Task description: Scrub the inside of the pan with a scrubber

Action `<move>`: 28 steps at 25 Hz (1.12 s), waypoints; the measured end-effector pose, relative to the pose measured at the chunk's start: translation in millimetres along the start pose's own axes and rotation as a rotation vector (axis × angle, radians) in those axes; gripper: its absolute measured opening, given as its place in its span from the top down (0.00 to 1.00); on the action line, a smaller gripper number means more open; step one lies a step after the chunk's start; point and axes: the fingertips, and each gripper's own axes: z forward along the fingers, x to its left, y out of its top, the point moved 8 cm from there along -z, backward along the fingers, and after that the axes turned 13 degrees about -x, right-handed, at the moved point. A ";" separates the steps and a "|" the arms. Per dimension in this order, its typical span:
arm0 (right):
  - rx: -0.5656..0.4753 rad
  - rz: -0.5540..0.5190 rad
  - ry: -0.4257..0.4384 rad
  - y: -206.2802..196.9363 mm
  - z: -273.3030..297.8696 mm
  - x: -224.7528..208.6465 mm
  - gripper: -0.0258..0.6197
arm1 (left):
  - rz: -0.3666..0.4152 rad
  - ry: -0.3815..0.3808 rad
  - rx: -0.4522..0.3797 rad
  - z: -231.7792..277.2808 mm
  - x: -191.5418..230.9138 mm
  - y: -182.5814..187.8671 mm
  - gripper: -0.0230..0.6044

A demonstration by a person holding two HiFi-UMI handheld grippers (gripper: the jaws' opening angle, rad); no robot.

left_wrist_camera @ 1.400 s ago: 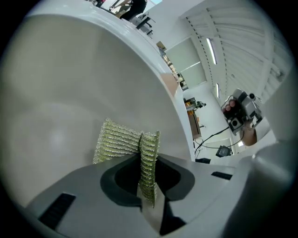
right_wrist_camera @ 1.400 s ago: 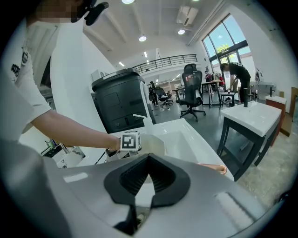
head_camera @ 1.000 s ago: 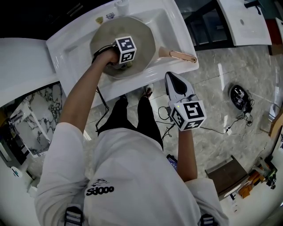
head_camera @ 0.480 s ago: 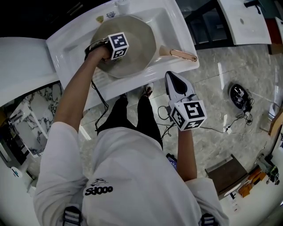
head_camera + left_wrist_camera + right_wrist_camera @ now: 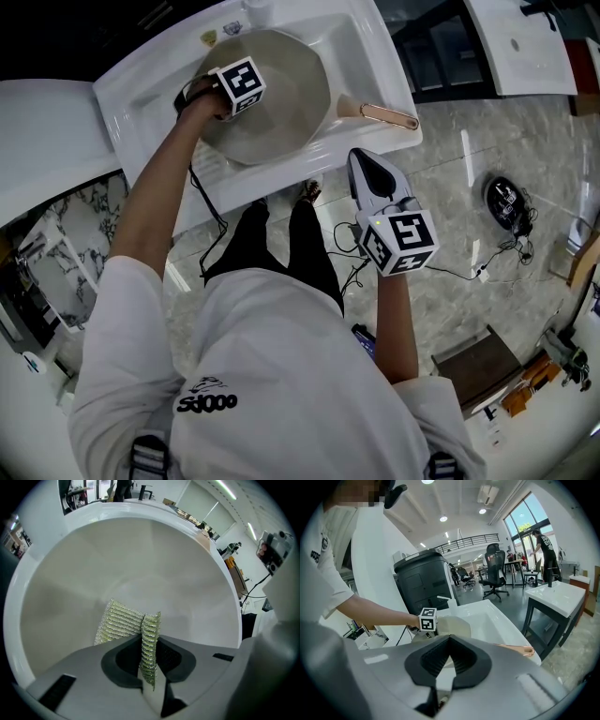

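One scrubber [image 5: 119, 623] pinched in left claw [image 5: 149, 644], inside pan [image 5: 140, 550] in sink [image 5: 375, 56]; right claw [image 5: 449, 639] pressed together.

The scene was viewed from the head, steeply downward, onto the sink [image 5: 141, 94], the pan [image 5: 286, 94] and the floor [image 5: 469, 216]. From the left gripper [image 5: 151, 677], the pan's inside was seen at close range. From the right gripper [image 5: 449, 656], held well apart, the same pan and sink were seen from the side.

Beige pan [image 5: 281, 98], copper-coloured handle [image 5: 382, 116], white sink [image 5: 141, 94], and a silvery yellow-green scrubber [image 5: 123, 623] with a ribbed weave.
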 end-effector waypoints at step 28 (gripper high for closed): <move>-0.028 -0.060 0.099 59.9 41.0 -31.1 0.95 | -0.136 -0.292 -0.112 43.4 -83.9 34.3 0.86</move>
